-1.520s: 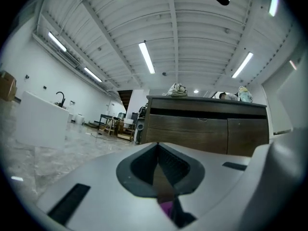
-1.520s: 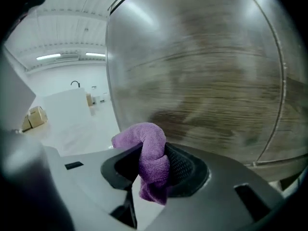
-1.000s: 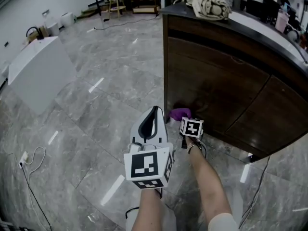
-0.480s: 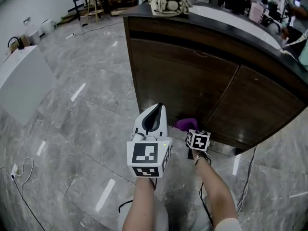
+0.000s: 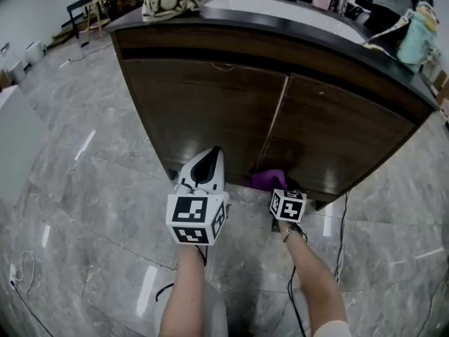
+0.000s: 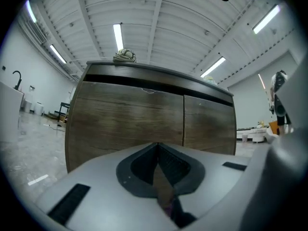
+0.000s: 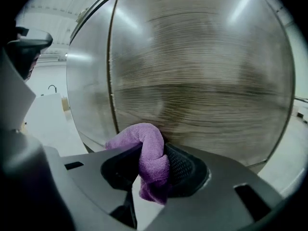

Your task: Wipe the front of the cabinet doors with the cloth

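Purple cloth [image 7: 153, 160] sits pinched in my right gripper [image 7: 147, 170]. The jaws are clamped on its bunched middle, and a loop bulges above them. That loop presses against the dark wooden right door [image 7: 202, 81], low down, just right of the seam between the doors. Black-and-white square markers face up on both grippers' cubes [image 5: 195, 218]. My right forearm [image 5: 309, 272] stretches forward and down to the foot of the cabinet [image 5: 231, 55]. My left gripper [image 5: 212, 154] hovers apart from the left door [image 5: 203, 111], pointed at it, its jaws drawn together with nothing between them.
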Demonstrator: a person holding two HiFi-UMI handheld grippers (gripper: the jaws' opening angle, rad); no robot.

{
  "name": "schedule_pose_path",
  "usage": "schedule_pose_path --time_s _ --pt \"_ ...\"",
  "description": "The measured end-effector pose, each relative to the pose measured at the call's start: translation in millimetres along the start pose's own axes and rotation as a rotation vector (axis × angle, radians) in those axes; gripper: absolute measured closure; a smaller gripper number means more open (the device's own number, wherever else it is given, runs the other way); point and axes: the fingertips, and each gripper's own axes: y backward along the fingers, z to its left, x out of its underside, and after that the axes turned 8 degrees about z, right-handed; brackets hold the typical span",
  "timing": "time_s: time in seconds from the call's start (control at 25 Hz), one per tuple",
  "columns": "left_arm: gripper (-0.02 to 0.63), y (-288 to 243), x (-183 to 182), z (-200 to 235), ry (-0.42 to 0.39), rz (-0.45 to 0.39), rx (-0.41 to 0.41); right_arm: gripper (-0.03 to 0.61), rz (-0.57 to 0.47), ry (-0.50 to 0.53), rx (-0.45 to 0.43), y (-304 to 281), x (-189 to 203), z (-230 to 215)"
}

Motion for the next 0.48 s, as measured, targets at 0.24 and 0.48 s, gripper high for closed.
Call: schedule_pose_path --time_s 0.24,0.48 --pt "0.606 -11 17 -7 -0.065 0.023 0.037 0.439 -0.026 -0.161 0.172 44 30 -98" --pt "0.607 -20 24 3 0.183 -0.038 -0.006 0.439 -0.247 -0.083 0.103 85 -17 -95"
